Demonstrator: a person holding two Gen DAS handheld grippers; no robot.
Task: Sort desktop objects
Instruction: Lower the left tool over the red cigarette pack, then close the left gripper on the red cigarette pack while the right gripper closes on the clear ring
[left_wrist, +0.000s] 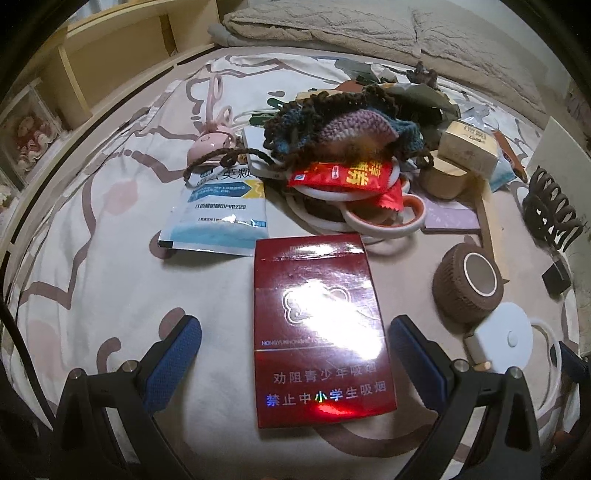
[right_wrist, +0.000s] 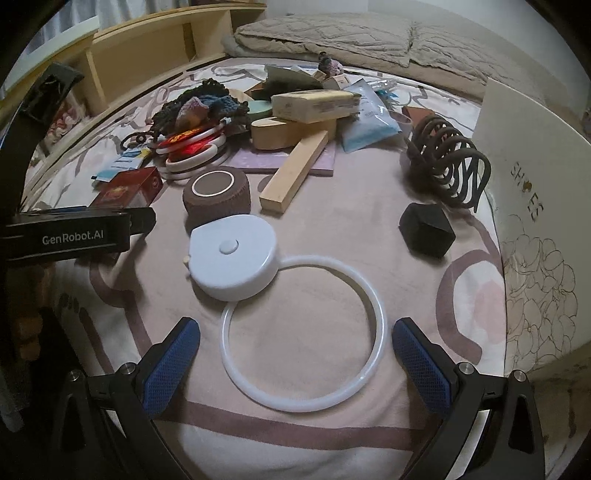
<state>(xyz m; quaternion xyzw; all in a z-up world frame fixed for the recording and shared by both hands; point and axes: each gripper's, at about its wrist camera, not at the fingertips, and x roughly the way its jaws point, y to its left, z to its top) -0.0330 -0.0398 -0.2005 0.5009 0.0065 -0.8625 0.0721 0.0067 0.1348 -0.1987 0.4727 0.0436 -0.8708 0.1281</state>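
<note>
Tongs (left_wrist: 295, 354) wide, straddling red pack (left_wrist: 319, 328)

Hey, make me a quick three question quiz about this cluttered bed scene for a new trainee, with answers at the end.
1. True or false: the left gripper is shut on the red cigarette pack.
2. What lies between the right gripper's open fingers? A) black cube B) white ring C) wooden block
3. Fill in: the brown tape roll sits just behind the white round ____.

Key:
1. False; the jaws are open, either side of the pack.
2. B, the white ring.
3. case.
</note>
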